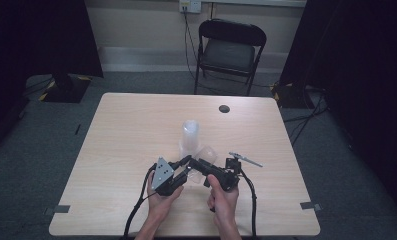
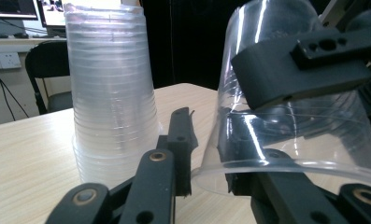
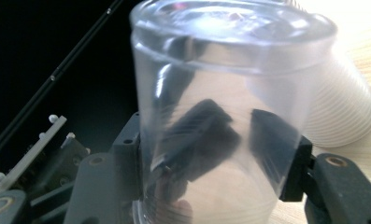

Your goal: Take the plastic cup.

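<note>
A tall stack of clear plastic cups (image 1: 190,134) stands upside down mid-table; in the left gripper view the stack (image 2: 110,88) fills the left side. A single clear cup (image 1: 207,152) is held just right of the stack, near the table. My right gripper (image 3: 211,168) is shut on this cup (image 3: 220,116), one jaw on each side of its wall. My left gripper (image 2: 209,154) is open at the cup's rim (image 2: 295,121). One of its jaws reaches inside the mouth and the other stays outside. In the high view the left gripper (image 1: 186,164) and the right gripper (image 1: 200,165) meet tip to tip.
The wooden table (image 1: 136,130) has a small black round hole cover (image 1: 224,108) near its far edge. A black folding chair (image 1: 229,50) stands beyond the table. Cables trail from both grippers toward the near edge. Dark curtains hang on both sides.
</note>
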Demonstrator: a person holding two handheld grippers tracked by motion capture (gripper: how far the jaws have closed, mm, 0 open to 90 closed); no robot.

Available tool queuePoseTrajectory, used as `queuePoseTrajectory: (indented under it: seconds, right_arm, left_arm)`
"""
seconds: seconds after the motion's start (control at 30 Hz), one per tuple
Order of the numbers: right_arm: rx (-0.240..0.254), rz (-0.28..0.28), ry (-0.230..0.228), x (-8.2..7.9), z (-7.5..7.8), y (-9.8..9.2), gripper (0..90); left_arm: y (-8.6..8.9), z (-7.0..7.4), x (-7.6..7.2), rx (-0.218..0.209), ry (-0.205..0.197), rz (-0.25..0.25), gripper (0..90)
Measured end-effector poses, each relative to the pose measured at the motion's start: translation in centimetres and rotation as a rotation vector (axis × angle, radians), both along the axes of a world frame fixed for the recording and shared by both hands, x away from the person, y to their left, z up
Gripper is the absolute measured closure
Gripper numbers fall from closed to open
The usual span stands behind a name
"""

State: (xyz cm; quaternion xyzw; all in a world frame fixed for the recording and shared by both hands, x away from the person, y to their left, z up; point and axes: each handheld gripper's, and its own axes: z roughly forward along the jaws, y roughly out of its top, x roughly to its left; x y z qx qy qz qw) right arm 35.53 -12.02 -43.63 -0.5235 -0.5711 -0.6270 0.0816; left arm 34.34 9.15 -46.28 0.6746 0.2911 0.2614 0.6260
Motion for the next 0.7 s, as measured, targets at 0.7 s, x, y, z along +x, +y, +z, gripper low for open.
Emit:
queuePoseTrajectory:
  seconds: [0.7]
  right_arm:
    - [-0.055, -0.011, -0.061, -0.38, -0.03, 0.2, 26.5]
  left_arm:
    - [0.31, -0.02, -0.17, -0.014, 0.037, -0.042, 82.2]
